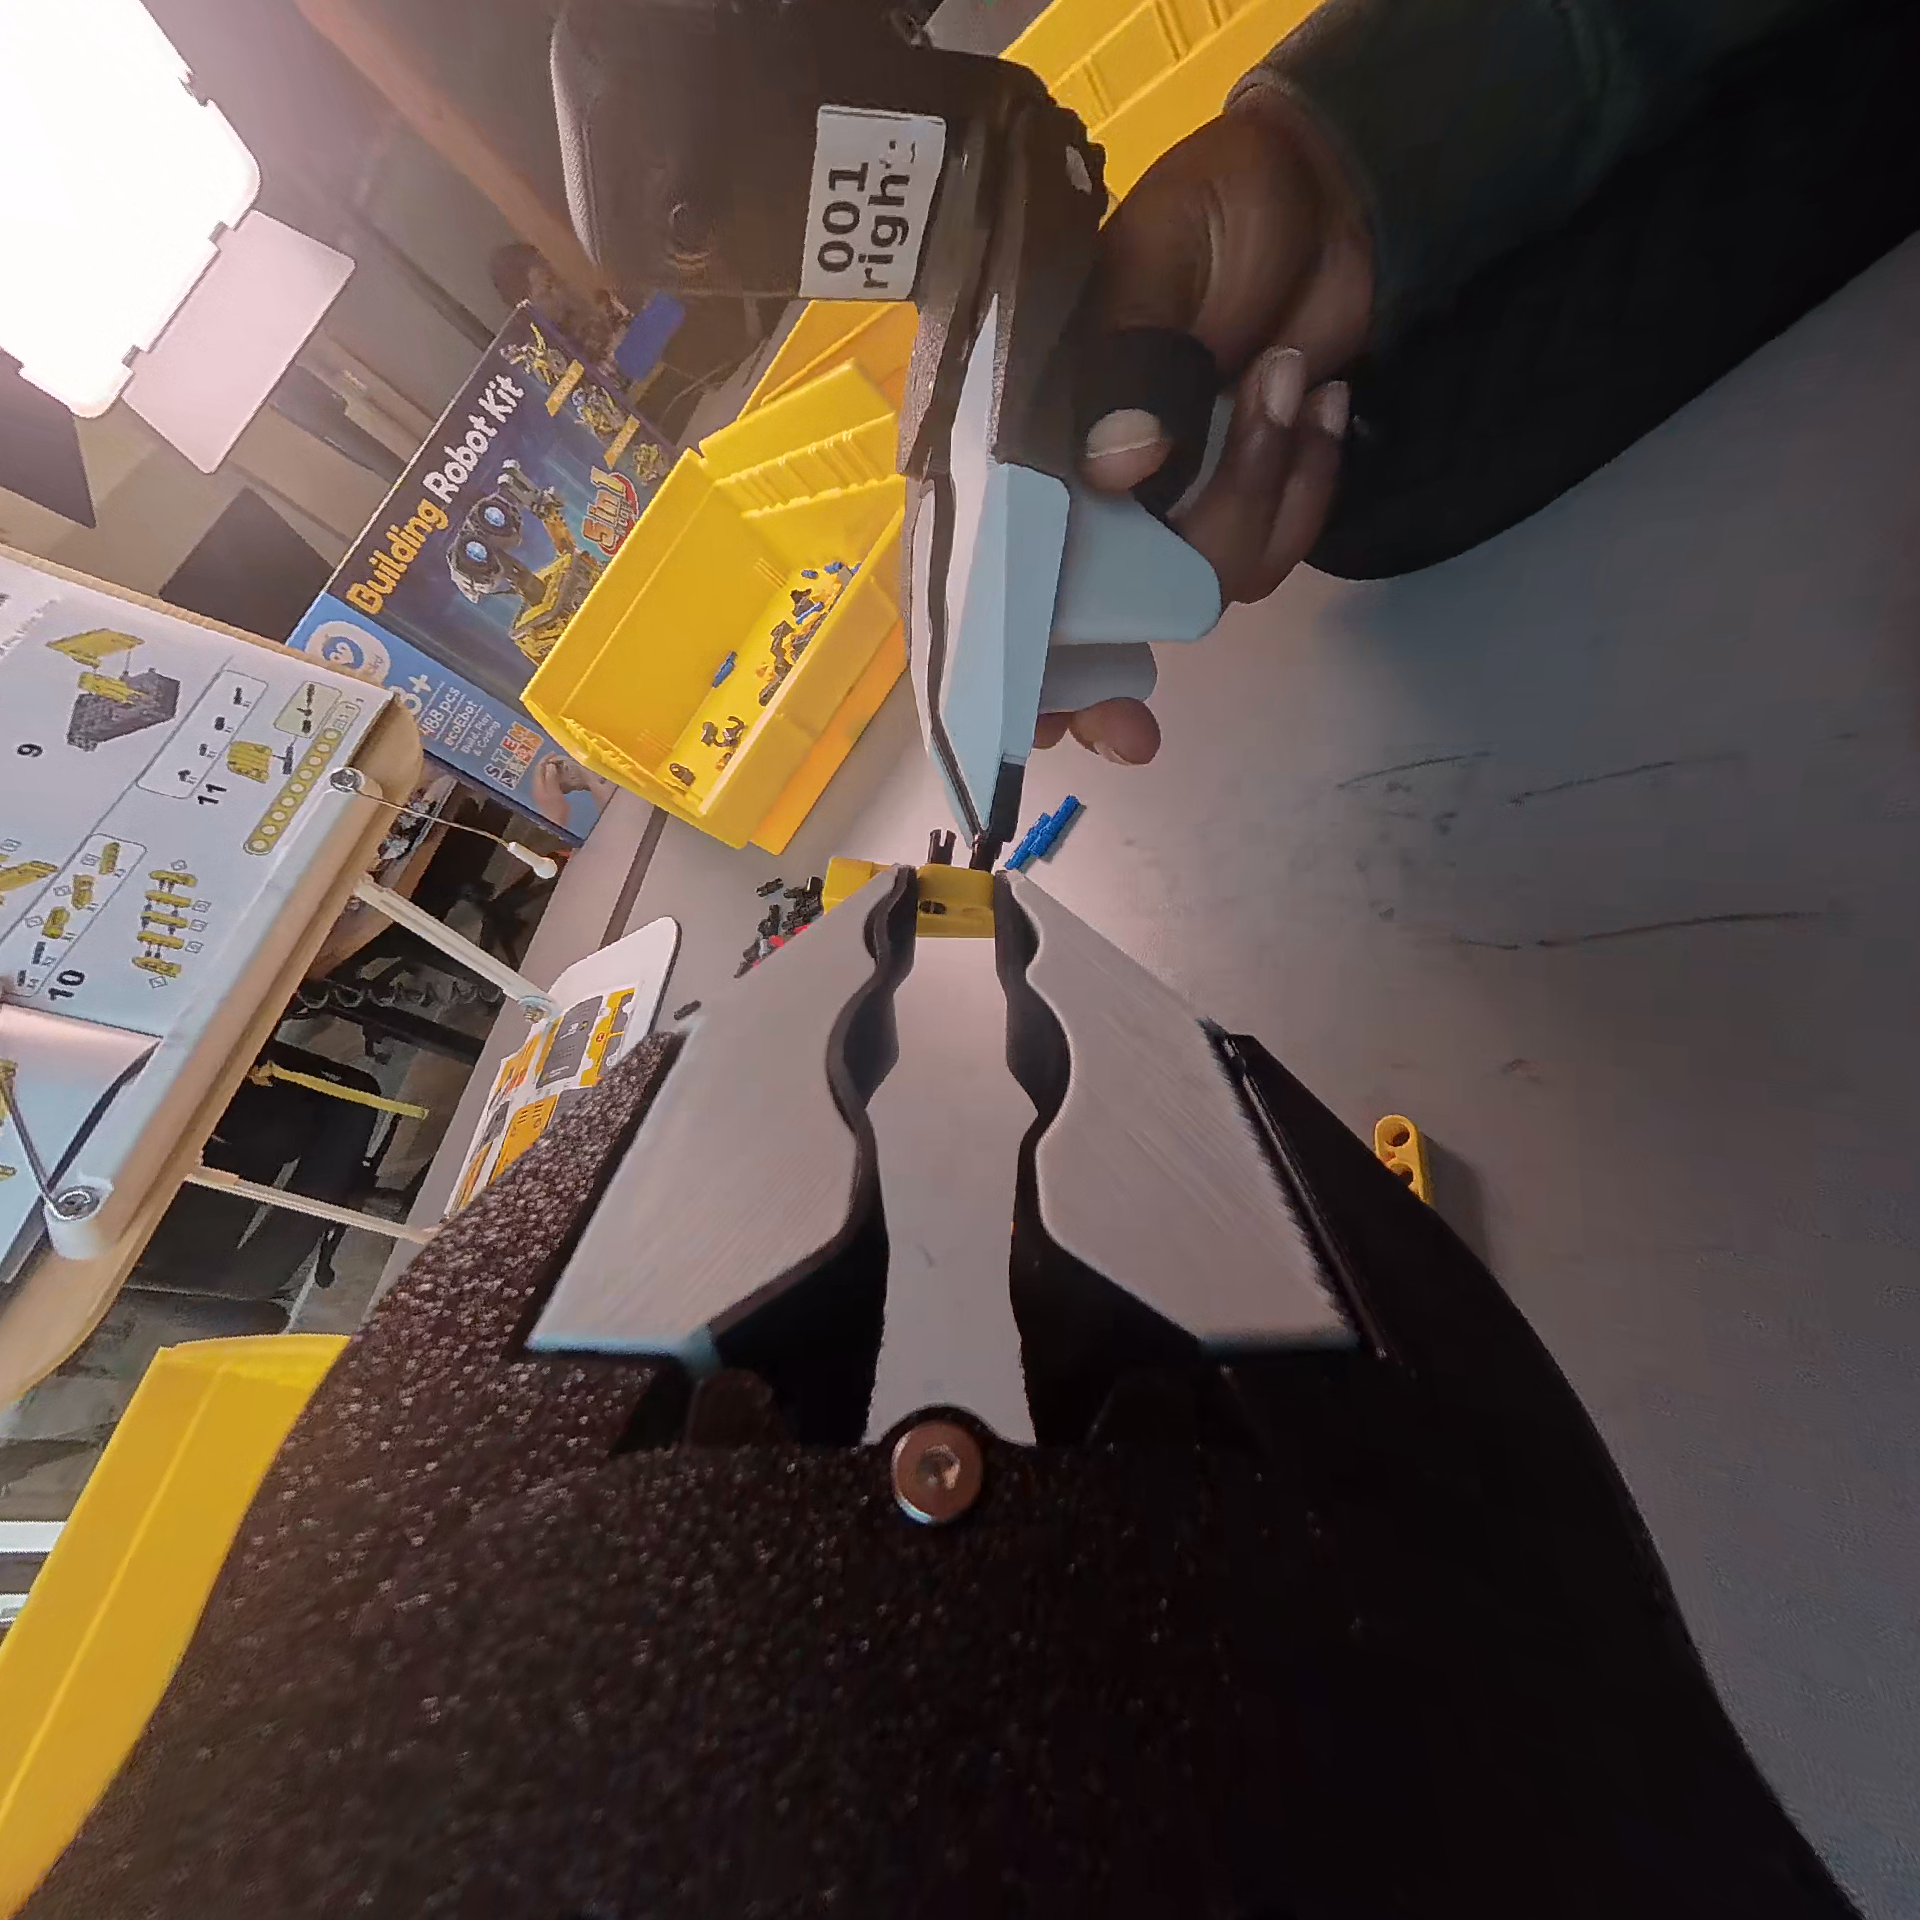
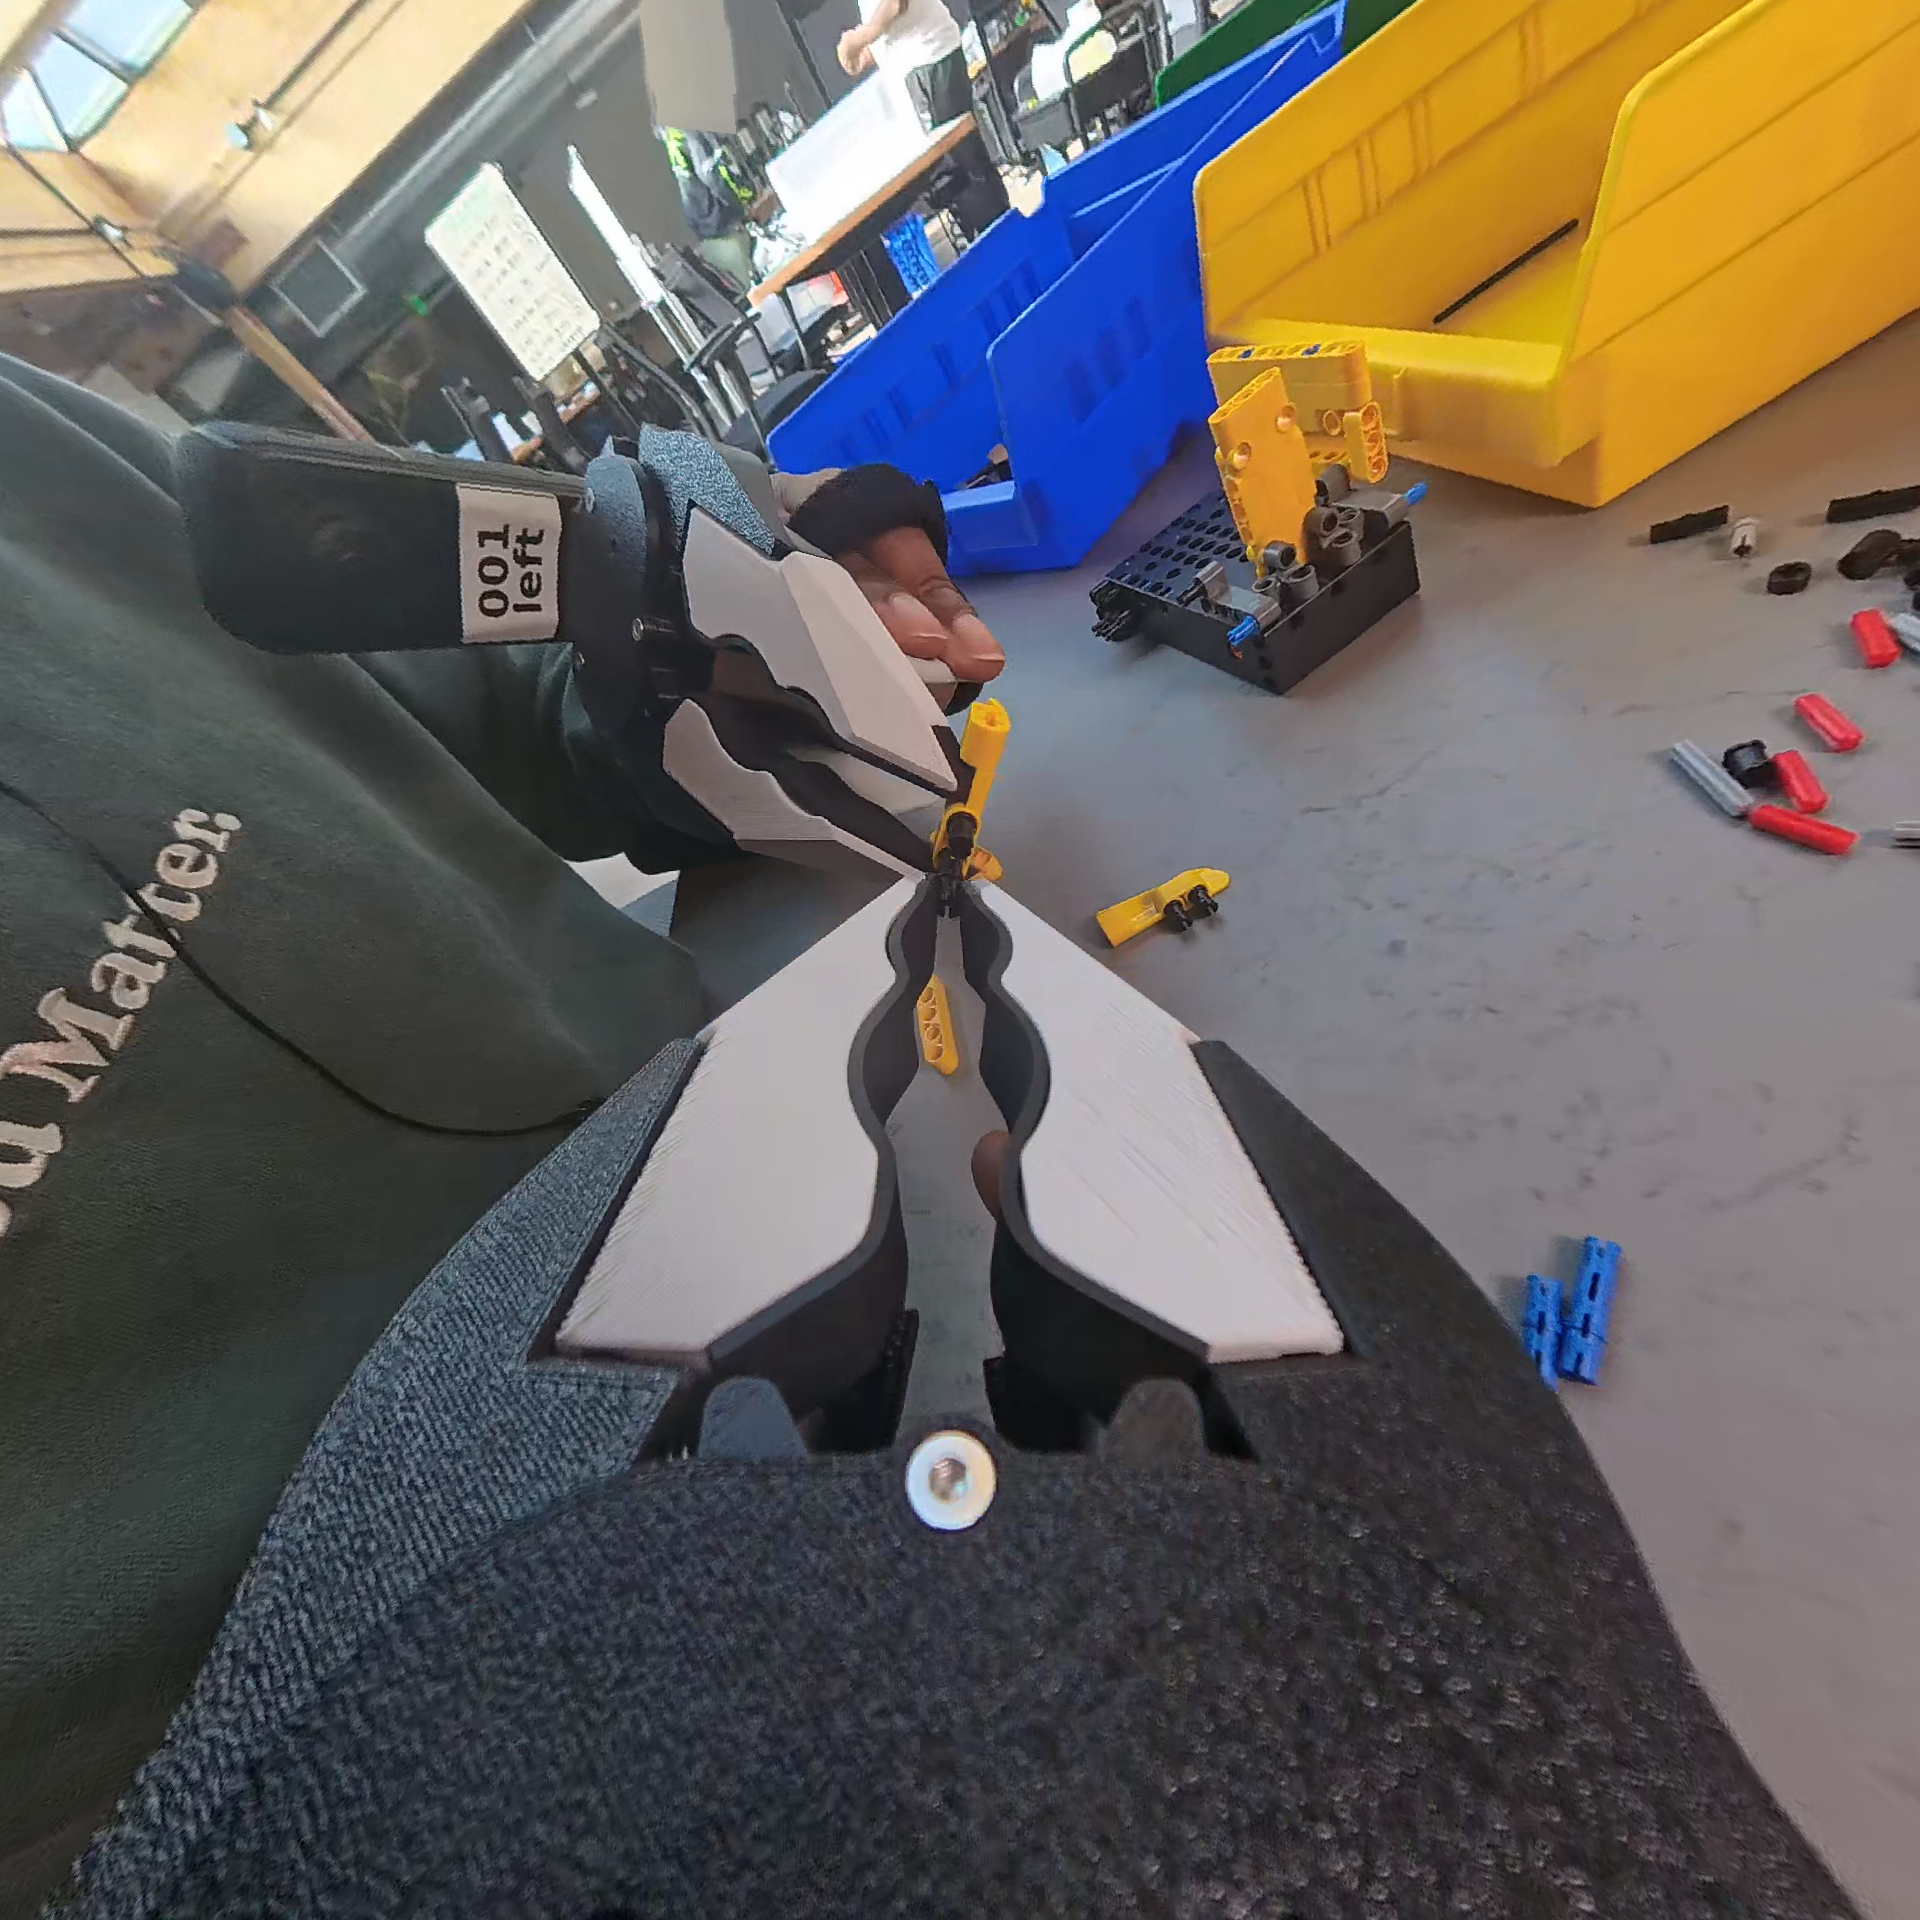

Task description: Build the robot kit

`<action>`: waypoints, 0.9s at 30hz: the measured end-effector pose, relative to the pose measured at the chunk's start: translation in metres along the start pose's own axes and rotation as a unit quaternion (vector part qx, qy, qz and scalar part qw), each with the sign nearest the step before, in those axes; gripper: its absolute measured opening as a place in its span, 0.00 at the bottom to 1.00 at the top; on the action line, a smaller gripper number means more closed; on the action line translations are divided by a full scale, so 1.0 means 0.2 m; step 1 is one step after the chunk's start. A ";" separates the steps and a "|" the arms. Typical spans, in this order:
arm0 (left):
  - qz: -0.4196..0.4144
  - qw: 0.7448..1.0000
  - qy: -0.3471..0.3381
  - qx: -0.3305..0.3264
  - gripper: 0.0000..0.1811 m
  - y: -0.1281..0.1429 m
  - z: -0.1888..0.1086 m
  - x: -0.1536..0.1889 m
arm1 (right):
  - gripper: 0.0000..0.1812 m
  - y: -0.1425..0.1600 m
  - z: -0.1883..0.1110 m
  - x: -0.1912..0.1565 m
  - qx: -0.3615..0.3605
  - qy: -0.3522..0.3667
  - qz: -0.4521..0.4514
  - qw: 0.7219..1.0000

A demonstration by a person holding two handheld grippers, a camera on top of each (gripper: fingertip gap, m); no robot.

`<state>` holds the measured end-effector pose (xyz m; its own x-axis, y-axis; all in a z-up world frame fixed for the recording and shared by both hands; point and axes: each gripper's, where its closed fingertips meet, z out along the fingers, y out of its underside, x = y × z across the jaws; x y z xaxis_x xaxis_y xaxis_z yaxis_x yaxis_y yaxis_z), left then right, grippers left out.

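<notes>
Jaws: the left gripper point(image 1: 954, 883) pinches a yellow beam point(image 1: 954, 906); the right gripper point(image 2: 951, 891) is closed on a small black pin point(image 2: 950, 896) at that beam's end. Bare grey table point(image 2: 1455, 1039) lies open at right of the right wrist view. A yellow bin point(image 2: 1507, 312) and blue bin point(image 2: 1039, 343) border the upper right. The pin is mostly hidden.

black pin point(image 2: 951, 896) between right gripper point(image 2: 949, 888) fingertips
</notes>
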<state>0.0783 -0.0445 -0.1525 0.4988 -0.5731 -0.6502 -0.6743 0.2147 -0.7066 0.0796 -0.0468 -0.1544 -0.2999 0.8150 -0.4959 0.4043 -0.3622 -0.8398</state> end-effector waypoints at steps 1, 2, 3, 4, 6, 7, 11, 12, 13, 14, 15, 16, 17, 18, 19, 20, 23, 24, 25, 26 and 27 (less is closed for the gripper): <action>0.007 1.000 0.001 0.000 0.07 0.00 0.00 0.01 | 0.01 0.01 0.00 0.00 -0.003 -0.006 0.010 1.000; 0.012 1.000 0.002 0.001 0.07 -0.01 0.00 0.01 | 0.01 0.01 0.00 -0.01 -0.005 -0.014 0.019 1.000; 0.016 1.000 0.003 0.004 0.07 -0.01 -0.01 0.02 | 0.01 0.02 0.00 -0.02 -0.006 -0.023 0.026 0.999; 0.019 1.000 0.005 0.007 0.07 -0.02 -0.01 0.03 | 0.01 0.02 0.00 -0.02 -0.008 -0.031 0.035 0.999; 0.021 1.000 0.004 0.009 0.07 -0.02 -0.01 0.03 | 0.01 0.02 0.00 -0.03 -0.005 -0.038 0.043 0.998; 0.021 1.000 0.003 0.008 0.07 -0.02 -0.01 0.03 | 0.01 0.02 0.00 -0.03 -0.004 -0.036 0.045 0.998; 0.028 1.000 -0.002 -0.006 0.07 0.00 -0.01 0.03 | 0.01 0.03 0.01 0.00 -0.006 -0.007 0.041 0.999; 0.032 0.999 -0.004 -0.012 0.07 0.01 0.00 0.03 | 0.01 0.04 0.02 0.01 -0.008 0.006 0.040 0.999; 0.033 0.999 -0.005 -0.017 0.07 0.02 0.00 0.03 | 0.01 0.04 0.02 0.01 -0.007 0.017 0.040 0.999; 0.033 0.999 -0.007 -0.022 0.07 0.03 0.01 0.03 | 0.01 0.04 0.02 0.02 -0.004 0.028 0.047 0.999; 0.035 0.999 -0.010 -0.026 0.07 0.04 0.01 0.02 | 0.01 0.04 0.03 0.03 -0.001 0.039 0.048 0.998; 0.036 0.999 -0.010 -0.028 0.07 0.04 0.01 0.03 | 0.01 0.04 0.03 0.03 -0.001 0.047 0.049 0.998; 0.037 0.999 -0.010 -0.030 0.07 0.03 0.01 0.03 | 0.01 0.04 0.04 0.03 0.000 0.046 0.055 0.997; 0.045 0.998 -0.014 -0.037 0.06 0.04 0.02 0.04 | 0.01 0.05 0.04 0.04 0.000 0.061 0.054 0.997; 0.054 0.997 -0.019 -0.044 0.07 0.05 0.03 0.03 | 0.01 0.04 0.05 0.05 0.006 0.073 0.057 0.996; 0.053 0.997 -0.024 -0.050 0.07 0.06 0.03 0.02 | 0.01 0.04 0.04 0.06 0.009 0.081 0.055 0.995; 0.042 0.998 -0.020 -0.052 0.06 0.06 0.04 0.02 | 0.02 0.03 0.04 0.07 0.013 0.087 0.058 0.994; 0.042 0.998 -0.016 -0.052 0.07 0.06 0.04 0.02 | 0.02 0.04 0.04 0.07 0.011 0.081 0.066 0.994; 0.044 0.997 -0.013 -0.054 0.07 0.07 0.04 0.03 | 0.02 0.05 0.04 0.07 0.008 0.073 0.073 0.995; 0.047 0.997 -0.011 -0.054 0.07 0.07 0.04 0.04 | 0.02 0.06 0.04 0.07 0.008 0.064 0.079 0.995; 0.048 0.997 -0.011 -0.053 0.07 0.07 0.04 0.04 | 0.02 0.05 0.04 0.07 0.012 0.053 0.087 0.995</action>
<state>0.0770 -0.0387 -0.1699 0.4400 -0.5363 -0.7202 -0.7731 0.1817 -0.6077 0.0724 -0.0425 -0.1724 -0.1336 0.7818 -0.6090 0.4209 -0.5115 -0.7491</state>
